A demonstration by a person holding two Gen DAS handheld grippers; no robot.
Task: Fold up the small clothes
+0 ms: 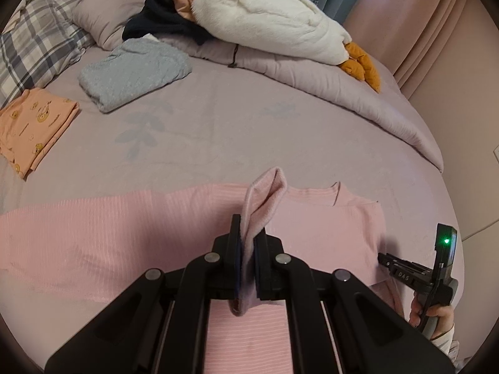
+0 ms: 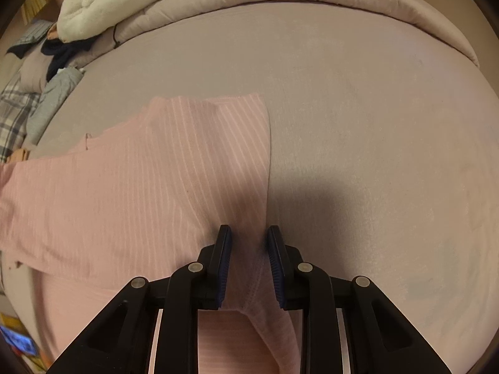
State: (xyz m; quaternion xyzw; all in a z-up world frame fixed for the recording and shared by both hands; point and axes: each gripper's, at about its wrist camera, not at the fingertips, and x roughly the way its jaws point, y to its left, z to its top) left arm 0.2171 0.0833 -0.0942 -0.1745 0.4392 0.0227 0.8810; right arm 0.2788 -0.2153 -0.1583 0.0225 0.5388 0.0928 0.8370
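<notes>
- A home bedroom is shown: a wide bed (image 1: 249, 131) covered by a mauve sheet.
- A rumpled mauve quilt (image 1: 327, 87), a grey plaid pillow (image 1: 34, 43) and pink pleated curtains (image 1: 436, 31) are seen.

Pink ribbed top (image 1: 109, 237) lies flat (one fold lifted)
</notes>
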